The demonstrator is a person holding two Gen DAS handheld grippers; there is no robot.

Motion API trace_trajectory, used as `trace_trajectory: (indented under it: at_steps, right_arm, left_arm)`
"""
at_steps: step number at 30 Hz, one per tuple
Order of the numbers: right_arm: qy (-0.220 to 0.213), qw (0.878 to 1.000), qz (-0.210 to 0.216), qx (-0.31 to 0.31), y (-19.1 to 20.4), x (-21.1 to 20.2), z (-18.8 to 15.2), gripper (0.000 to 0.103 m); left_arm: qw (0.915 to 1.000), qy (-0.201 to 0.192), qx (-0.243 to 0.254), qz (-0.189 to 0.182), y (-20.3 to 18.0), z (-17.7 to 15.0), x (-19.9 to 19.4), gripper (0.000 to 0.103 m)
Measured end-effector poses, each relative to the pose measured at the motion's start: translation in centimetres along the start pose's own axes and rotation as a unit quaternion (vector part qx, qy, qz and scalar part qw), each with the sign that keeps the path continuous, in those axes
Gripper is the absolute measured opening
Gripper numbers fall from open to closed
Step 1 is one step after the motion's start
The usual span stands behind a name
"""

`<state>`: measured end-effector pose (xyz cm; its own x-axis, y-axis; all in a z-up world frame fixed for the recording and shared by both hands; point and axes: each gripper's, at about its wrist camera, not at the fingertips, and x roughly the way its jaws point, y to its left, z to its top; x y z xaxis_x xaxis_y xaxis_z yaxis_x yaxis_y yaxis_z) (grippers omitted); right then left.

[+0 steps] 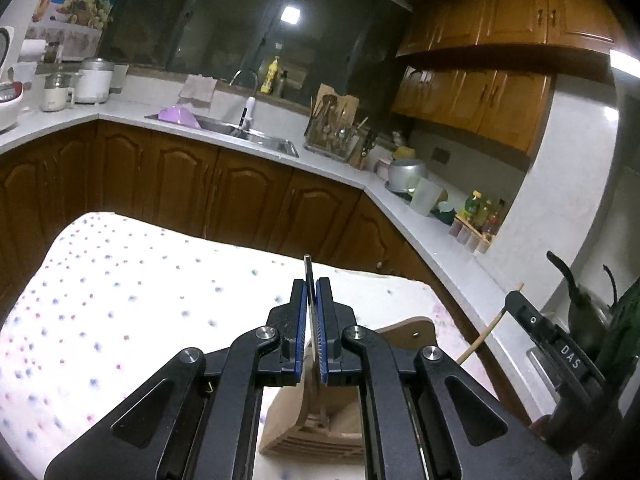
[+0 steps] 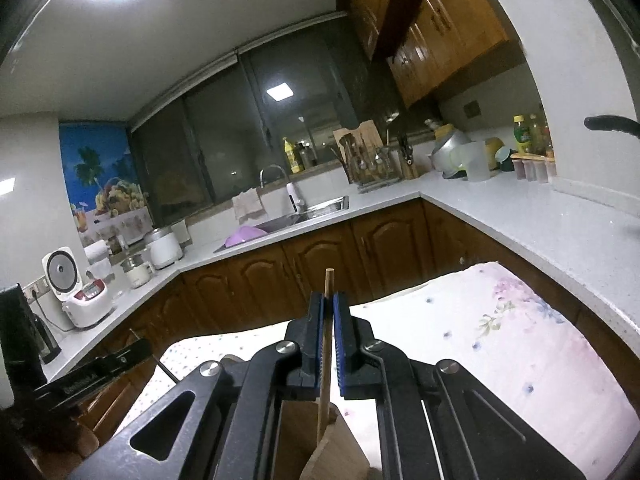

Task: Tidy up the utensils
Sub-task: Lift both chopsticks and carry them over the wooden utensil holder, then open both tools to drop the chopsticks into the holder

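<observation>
My left gripper (image 1: 312,286) is shut on a thin dark metal utensil handle (image 1: 309,270) that sticks up past the fingertips, above a wooden utensil holder (image 1: 320,420) on the dotted tablecloth (image 1: 120,300). My right gripper (image 2: 329,300) is shut on a wooden chopstick (image 2: 329,280) that runs down toward the wooden holder (image 2: 332,452) below it. The right gripper also shows at the right edge of the left wrist view (image 1: 516,300) with the chopstick (image 1: 484,336). The left gripper body shows at the left of the right wrist view (image 2: 104,368).
An L-shaped white counter (image 1: 432,236) over brown cabinets surrounds the table. It carries a sink (image 1: 240,132), a utensil rack (image 1: 332,128), pots, cups and bottles (image 1: 480,212). A rice cooker (image 2: 76,292) stands on the left counter. A dark pan handle (image 2: 608,123) juts in at right.
</observation>
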<state>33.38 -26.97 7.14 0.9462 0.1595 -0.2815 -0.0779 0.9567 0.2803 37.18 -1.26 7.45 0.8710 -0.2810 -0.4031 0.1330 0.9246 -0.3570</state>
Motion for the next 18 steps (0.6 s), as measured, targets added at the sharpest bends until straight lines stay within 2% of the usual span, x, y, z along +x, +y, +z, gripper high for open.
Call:
trace_trajectory:
  at_steps: [10,18]
  right_arm:
    - [0.03,0.999,0.007,0.013,-0.68,0.69,0.37,0.006]
    - [0.04,0.999,0.007,0.003,-0.21,0.78,0.18,0.009]
  left_arm:
    - [0.9998,0.018,-0.002,0.003,0.1,0.42,0.2,0.006]
    - [0.9995,0.03,-0.002,0.01,0.28,-0.05,0.39,0.016]
